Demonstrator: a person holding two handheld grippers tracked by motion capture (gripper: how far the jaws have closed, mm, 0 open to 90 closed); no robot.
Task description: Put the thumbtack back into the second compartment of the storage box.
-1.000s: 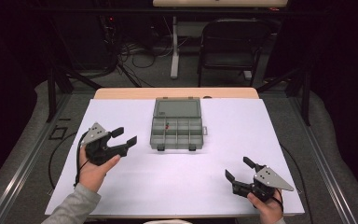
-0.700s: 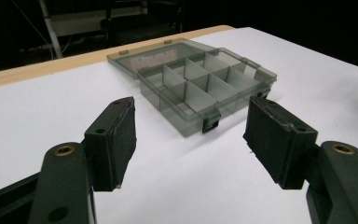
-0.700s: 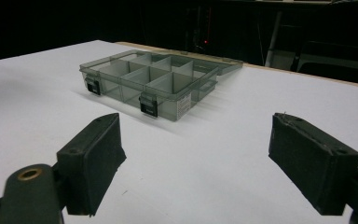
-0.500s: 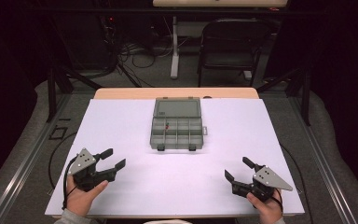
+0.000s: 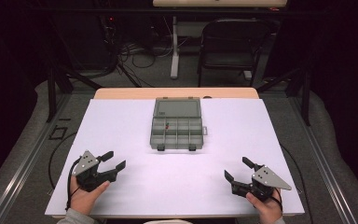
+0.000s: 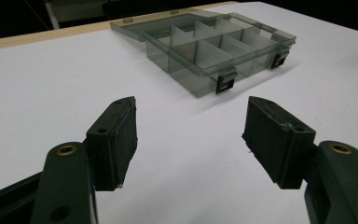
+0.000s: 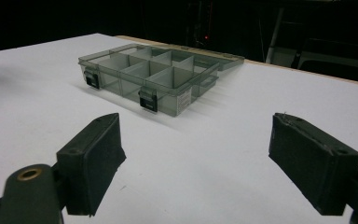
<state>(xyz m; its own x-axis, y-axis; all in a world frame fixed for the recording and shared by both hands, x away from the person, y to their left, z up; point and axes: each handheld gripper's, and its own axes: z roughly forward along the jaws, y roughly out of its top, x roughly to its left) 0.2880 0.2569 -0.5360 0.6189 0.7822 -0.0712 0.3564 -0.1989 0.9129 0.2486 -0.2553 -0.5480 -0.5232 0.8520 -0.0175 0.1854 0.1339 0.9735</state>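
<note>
A smoky grey translucent plastic compartment box point(image 5: 177, 129) lies open at the middle of the white-covered bench point(image 5: 242, 140), its lid folded flat toward the far edge and two black latches on its near wall. One small reddish item sits in a far-row compartment, too small to identify.

The left hand-held gripper point(image 5: 113, 162) sits low over the near left part of the bench, jaws spread wide with nothing between them. In the left gripper view the box point(image 6: 214, 49) lies ahead and a little to the right, well apart from the pads.

The right hand-held gripper point(image 5: 237, 170) rests at the near right, jaws likewise wide apart and empty. In the right gripper view the box point(image 7: 154, 79) lies ahead and to the left, well apart.
</note>
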